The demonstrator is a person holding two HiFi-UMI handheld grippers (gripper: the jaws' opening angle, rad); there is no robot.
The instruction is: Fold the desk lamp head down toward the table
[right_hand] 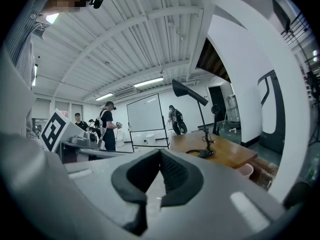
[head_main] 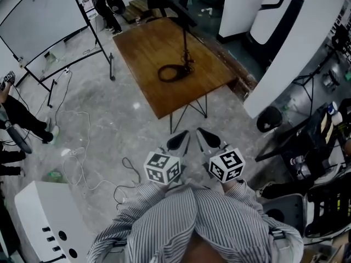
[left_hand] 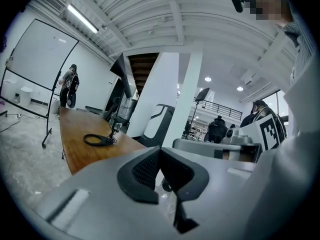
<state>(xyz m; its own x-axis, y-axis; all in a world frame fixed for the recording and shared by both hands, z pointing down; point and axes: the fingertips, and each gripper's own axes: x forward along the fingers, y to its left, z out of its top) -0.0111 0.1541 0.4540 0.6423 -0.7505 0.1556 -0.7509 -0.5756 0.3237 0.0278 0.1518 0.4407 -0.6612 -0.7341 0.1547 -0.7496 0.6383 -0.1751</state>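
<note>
Seen from my head, my left gripper point(head_main: 181, 139) and right gripper point(head_main: 205, 136) sit shut and empty near my chest, the lamp point(head_main: 188, 63) upright on the table point(head_main: 148, 86) well ahead. My left gripper view shows its jaws pressed together on nothing, the lamp far off to the left. My right gripper view shows the same closed jaws, the lamp beyond with its head raised.

We have the desk point(head_main: 148, 53) at upper centre, with the desk lamp point(head_main: 175, 72) standing on it toward its right edge and a whiteboard point(head_main: 38, 21) at upper left. At lower centre, the left gripper point(head_main: 180, 140) and right gripper point(head_main: 206, 138) sit side by side, well apart from the desk.
</note>
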